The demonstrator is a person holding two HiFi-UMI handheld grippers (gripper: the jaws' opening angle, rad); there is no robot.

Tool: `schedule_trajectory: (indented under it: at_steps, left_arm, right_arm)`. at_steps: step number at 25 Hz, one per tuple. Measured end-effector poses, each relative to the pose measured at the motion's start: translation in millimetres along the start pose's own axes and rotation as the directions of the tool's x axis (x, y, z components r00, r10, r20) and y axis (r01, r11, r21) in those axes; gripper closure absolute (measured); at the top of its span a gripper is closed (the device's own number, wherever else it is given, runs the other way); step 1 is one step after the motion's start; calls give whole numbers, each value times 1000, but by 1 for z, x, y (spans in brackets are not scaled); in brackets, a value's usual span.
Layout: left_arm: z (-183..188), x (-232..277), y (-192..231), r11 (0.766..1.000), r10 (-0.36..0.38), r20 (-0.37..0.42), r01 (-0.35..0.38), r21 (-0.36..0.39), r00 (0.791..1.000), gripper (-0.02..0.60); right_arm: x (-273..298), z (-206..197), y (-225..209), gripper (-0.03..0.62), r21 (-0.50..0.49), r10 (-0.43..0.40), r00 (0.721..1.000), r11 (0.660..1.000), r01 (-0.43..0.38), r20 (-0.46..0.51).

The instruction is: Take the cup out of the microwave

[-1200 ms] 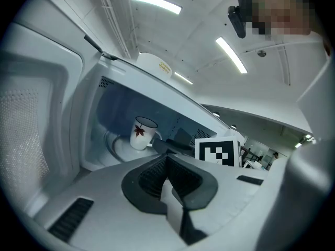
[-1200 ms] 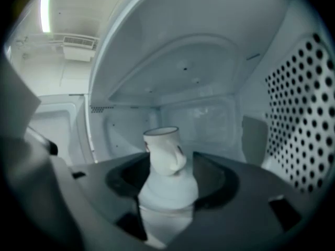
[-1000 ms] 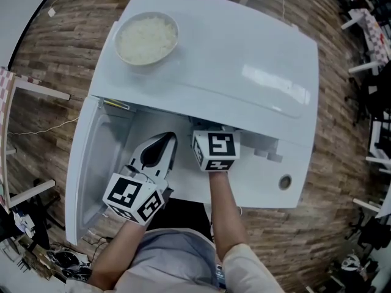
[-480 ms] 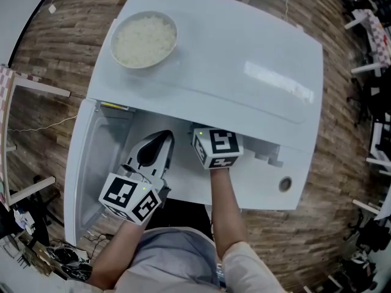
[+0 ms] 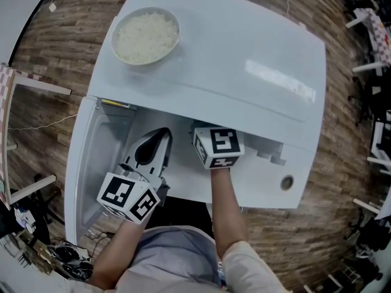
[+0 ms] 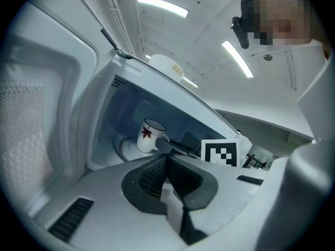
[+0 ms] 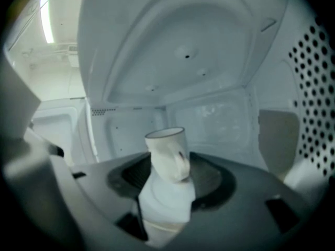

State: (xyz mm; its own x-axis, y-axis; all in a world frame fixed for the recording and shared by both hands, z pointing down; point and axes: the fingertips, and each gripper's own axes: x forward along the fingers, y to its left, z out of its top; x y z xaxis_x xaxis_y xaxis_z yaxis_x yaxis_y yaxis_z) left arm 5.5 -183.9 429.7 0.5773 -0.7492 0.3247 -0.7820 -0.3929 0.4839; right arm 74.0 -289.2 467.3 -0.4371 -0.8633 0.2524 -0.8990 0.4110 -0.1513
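Microwave [image 5: 244, 60]: it stands with its cavity open. Only the head view shows it whole, and that view hides the cup entirely under the top panel.
Door [image 5: 85, 163]: swung wide to the person's left, so the way out looks free. The withdrawal should run straight back through the opening, level, and away from the door's inner face.
Bowl of rice [image 5: 146, 36]: sits on top of the microwave near its back left corner. It plays no part in this step, but a knock to the casing could shake it.
Left tool [image 6: 168, 161]: jaws pressed together on nothing, waiting outside the opening in front of the door. Its view alone gives the side-on picture, with the cup upright on the turntable [image 6: 125, 149] and one dark jaw of the right tool reaching its side.
Right tool [image 7: 166, 190]: deep in the cavity, jaws part-way apart with the cup between them near the tips. I judge it not yet clamped. It should go a little deeper, close squarely on the body, then lift just off the glass before pulling back.
Cup [image 6: 147, 136]: white with a red leaf, inside the microwave on the turntable. The leaf shows only in the left tool's view.
Handle [image 7: 180, 161]: faces the right tool and shows only in that tool's view. Grip the wall beside it, not the loop.
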Motion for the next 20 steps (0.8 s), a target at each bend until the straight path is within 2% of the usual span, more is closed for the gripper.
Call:
schedule_trajectory:
  at_steps: [20]
  left_arm:
    - [3,-21,11,1000,6,20,-6,-9,1000,574]
  right_arm:
    - [-30,-6,48,384,-4,-5,999,1000,5,37]
